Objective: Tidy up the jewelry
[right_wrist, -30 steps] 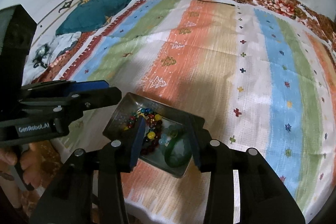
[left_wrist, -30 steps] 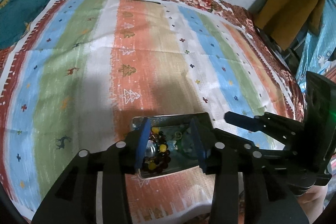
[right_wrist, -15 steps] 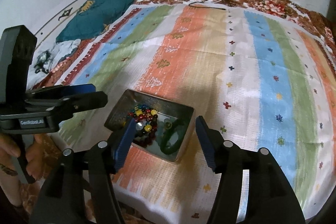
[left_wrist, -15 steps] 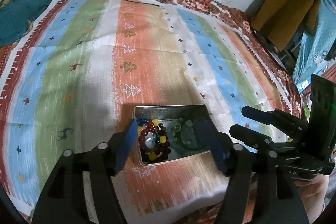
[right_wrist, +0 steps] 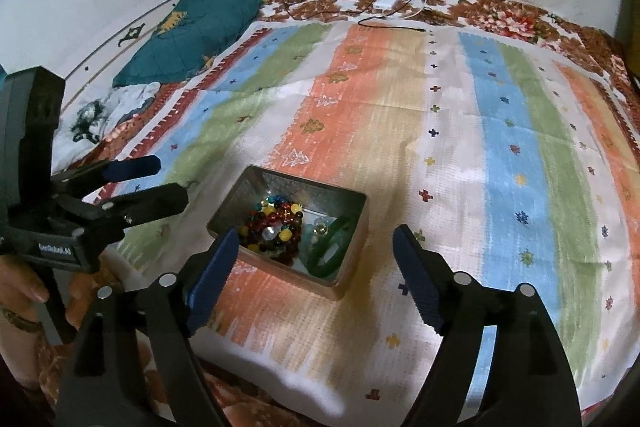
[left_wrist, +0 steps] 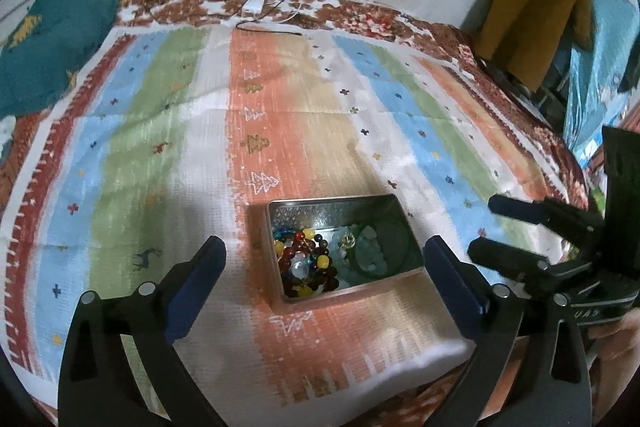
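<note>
Taking the metal tin (left_wrist: 340, 205) as the landmark, it sits open on the striped bedspread (left_wrist: 280, 107) near the front edge of the bed, and all the jewelry in view lies inside it.

Left of the tin in the left wrist view, the bedspread carries no loose piece. The left gripper (left_wrist: 326, 259) hangs above and in front of the tin with its jaws spread wide, one blue pad off the tin's left wall and the other off its right wall. The jaws have just been opening, and nothing is held between them.

In the tin's left half lies a heap of dark red, yellow and blue beads (left_wrist: 306, 267). To the right of the beads lie pale green stones (left_wrist: 370, 253) with a small gold piece among them, and beside these a dark green bangle (right_wrist: 332, 247), clearer in the right wrist view.

The right gripper (right_wrist: 316, 259) is to the right of the tin in the left wrist view. Its own camera shows its jaws standing wide in front of the tin, also just opened and empty. Right of the tin the bedspread again shows no stray jewelry.

Judged from this, the gathering appears done, since every visible piece is already in the tin. What may be left is closing or putting away the tin, but no lid is in view.
</note>
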Demonstrator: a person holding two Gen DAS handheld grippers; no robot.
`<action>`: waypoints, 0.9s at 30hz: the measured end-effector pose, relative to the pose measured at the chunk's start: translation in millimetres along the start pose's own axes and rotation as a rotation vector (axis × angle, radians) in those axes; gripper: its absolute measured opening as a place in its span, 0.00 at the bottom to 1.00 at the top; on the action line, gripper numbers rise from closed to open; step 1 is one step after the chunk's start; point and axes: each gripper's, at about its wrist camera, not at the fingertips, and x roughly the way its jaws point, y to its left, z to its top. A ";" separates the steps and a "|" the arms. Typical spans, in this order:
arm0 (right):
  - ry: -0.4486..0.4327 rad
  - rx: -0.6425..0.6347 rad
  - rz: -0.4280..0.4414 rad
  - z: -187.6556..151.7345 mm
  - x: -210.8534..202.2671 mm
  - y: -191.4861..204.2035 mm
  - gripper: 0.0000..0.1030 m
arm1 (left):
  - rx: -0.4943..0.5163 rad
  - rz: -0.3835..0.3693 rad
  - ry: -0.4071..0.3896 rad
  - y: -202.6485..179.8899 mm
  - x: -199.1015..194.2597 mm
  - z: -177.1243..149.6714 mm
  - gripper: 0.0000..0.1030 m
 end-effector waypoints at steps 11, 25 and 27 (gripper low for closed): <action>-0.063 0.016 -0.008 -20.0 -22.8 -3.4 0.83 | 0.089 0.059 -0.094 -16.6 -19.3 -15.5 0.94; -0.116 0.002 -0.032 -35.7 -38.2 3.6 0.83 | 0.116 0.100 -0.148 -29.0 -35.0 -36.5 0.94; -0.114 -0.003 -0.033 -36.8 -38.0 4.6 0.83 | 0.118 0.099 -0.148 -31.1 -35.2 -38.0 0.94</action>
